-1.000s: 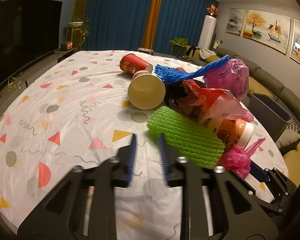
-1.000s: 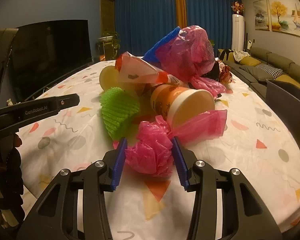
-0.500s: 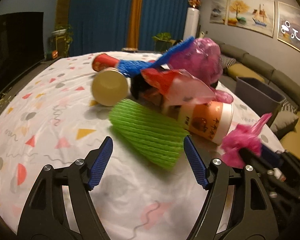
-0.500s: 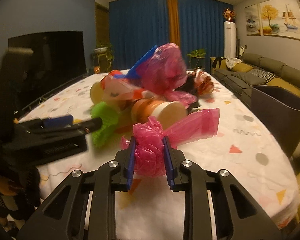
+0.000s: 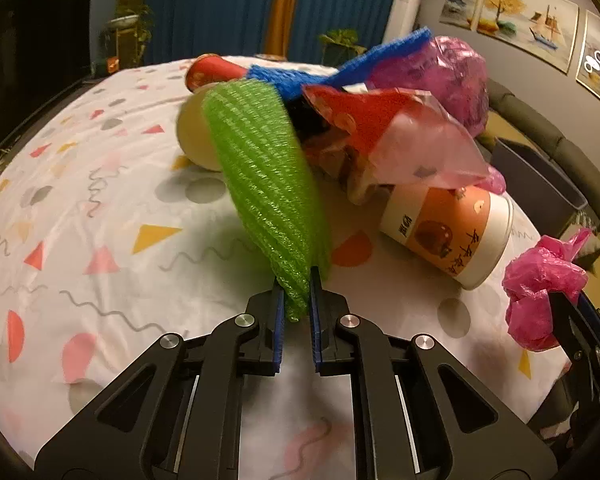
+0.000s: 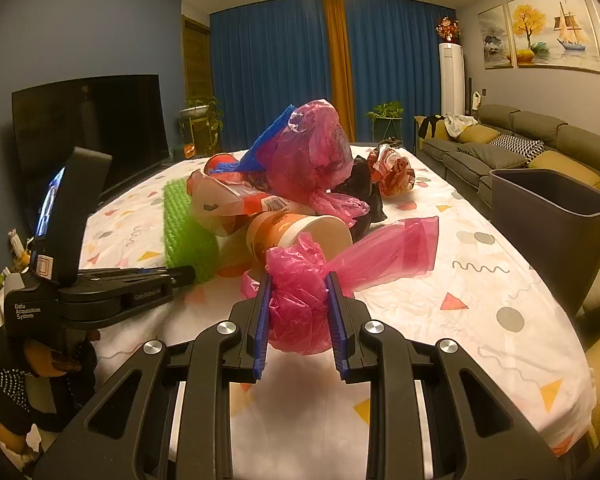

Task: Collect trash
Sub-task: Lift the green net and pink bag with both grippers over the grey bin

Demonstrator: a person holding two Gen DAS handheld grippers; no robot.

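green foam net: soft and very light, squashy. the left gripper has its fingers closed tight on the near end, and the net sticks up and away from them, seemingly lifted off the desk. it looks like it will bend and flop, so a hold near the end should still be enough.

pink bag: thin crinkly plastic, light as a feather, a bit slippery. the right gripper has its fingers squeezed onto the scrunched knot, part way shut with the bag filling the gap. the loose tail hangs out to the right. the knot looks like the best place to hold it.

paper cup: lying on its side just behind the net, stiff but easy to dent. it may roll if bumped.

pile behind: a red wrapper, a blue net, a big purple-pink bag, a yellow cup and a red cup, all heaped close together and touching. pulling one could drag the others.

desk: covered in a white cloth with coloured shapes.

bin: dark and open, standing off the right edge of the desk. i think both pieces go there, and nothing stands in the way.
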